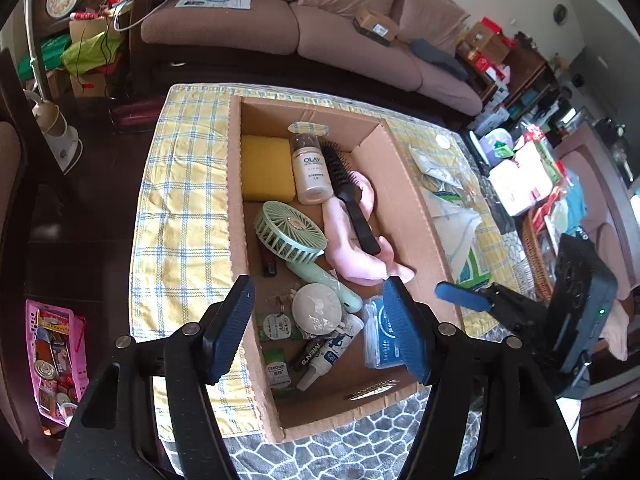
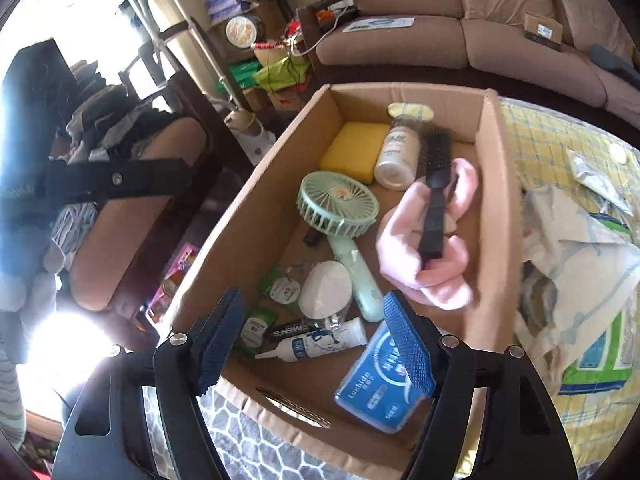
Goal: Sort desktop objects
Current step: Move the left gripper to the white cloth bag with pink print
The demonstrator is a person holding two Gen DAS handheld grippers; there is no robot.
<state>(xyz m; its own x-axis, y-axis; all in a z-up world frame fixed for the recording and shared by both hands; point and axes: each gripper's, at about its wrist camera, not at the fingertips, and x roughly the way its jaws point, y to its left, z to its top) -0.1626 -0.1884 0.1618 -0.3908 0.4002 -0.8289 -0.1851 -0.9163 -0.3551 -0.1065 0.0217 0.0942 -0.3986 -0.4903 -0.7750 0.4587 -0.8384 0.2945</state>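
Note:
An open cardboard box (image 1: 404, 184) (image 2: 496, 184) stands on a yellow plaid cloth. It holds a yellow sponge (image 1: 266, 168), an Olay bottle (image 1: 312, 170), a black hairbrush (image 1: 350, 196) on a pink cloth (image 1: 352, 248), a green hand fan (image 1: 290, 232), a white round lid (image 1: 316, 308), a glue tube (image 2: 316, 344), sachets and a blue floss box (image 2: 372, 388). My left gripper (image 1: 320, 332) is open and empty above the box's near end. My right gripper (image 2: 316, 344) is open and empty over the same end; it also shows in the left wrist view (image 1: 464, 298).
Plastic bags and packets (image 1: 452, 208) (image 2: 580, 264) lie on the cloth right of the box. A brown sofa (image 1: 320, 20) stands behind the table. A pink basket (image 1: 56, 356) sits on the floor at left. A cluttered side table (image 1: 532, 176) is at right.

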